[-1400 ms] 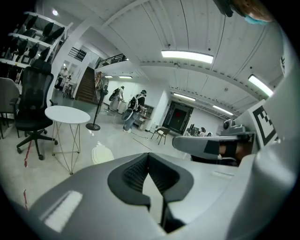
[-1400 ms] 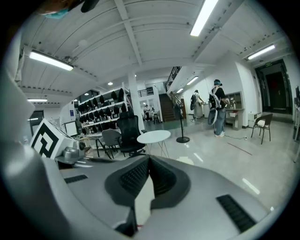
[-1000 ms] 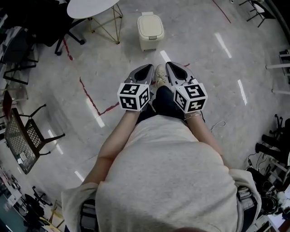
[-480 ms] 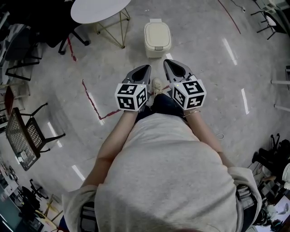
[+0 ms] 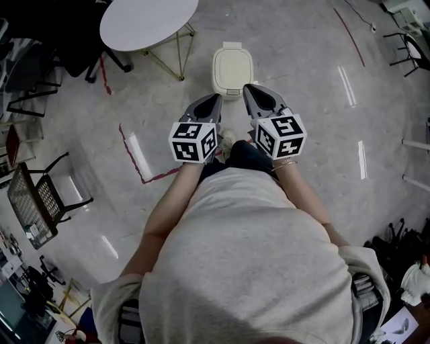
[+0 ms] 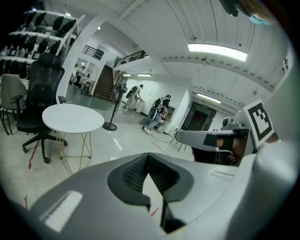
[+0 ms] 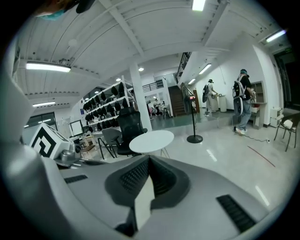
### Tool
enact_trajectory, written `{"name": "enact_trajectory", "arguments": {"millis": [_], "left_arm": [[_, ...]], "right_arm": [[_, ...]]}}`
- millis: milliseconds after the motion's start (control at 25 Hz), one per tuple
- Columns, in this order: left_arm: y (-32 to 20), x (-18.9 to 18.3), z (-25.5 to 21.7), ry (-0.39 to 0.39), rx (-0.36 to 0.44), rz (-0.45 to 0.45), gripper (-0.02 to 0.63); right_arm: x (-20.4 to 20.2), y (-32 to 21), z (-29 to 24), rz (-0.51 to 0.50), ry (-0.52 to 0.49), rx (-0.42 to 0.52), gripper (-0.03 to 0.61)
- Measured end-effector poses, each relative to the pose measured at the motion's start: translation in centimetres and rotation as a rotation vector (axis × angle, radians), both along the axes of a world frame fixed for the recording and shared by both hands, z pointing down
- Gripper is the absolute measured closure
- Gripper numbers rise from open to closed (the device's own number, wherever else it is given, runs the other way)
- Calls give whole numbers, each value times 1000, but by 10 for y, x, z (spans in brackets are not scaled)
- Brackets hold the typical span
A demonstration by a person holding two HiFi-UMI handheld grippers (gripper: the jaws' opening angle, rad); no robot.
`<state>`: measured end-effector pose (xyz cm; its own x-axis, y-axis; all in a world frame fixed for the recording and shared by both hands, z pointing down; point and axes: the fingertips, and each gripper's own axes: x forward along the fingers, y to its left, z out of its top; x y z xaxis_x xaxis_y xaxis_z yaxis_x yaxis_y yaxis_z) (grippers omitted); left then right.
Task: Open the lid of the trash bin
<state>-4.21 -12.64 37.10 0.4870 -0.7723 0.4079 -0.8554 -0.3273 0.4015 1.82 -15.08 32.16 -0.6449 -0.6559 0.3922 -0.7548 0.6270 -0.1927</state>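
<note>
Just ahead of the person's chest, the left gripper (image 5: 213,104) and right gripper (image 5: 252,94) are held side by side, near each other but apart. Each gripper's own view shows its jaws drawn together at the tips with nothing between them, so both are empty. Below and between them a shoe (image 5: 227,139) shows on the pale floor (image 5: 302,101).

Just beyond the gripper tips in the head view sits the cream trash bin (image 5: 232,67), with its lid (image 5: 232,64) down flat. Neither gripper view shows the bin; both look level across the room, so the tips are probably well above it.

The step in hand is the approach. To do it well, I would tilt one gripper down until the bin comes into its view, and keep the other clear to the side. A small tab (image 5: 233,92) shows at the bin's near edge. It may be a push latch or only a lip; the head view is too coarse to tell. With the jaws together, either a press on it or an upward nudge under the lid's near rim would serve. The bin looks light, so push gently and straight so that it does not slide off.

Further off to the left stands a white round table (image 5: 148,20), well out of the way.
</note>
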Motion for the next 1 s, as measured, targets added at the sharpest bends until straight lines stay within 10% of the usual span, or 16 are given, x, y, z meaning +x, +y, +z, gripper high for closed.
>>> {"name": "enact_trajectory", "arguments": {"millis": [1000], "left_arm": [[-35,-32,51,-40,-163,76,606]], "right_arm": [[-22,-33,57,33,23,-168,572]]}}
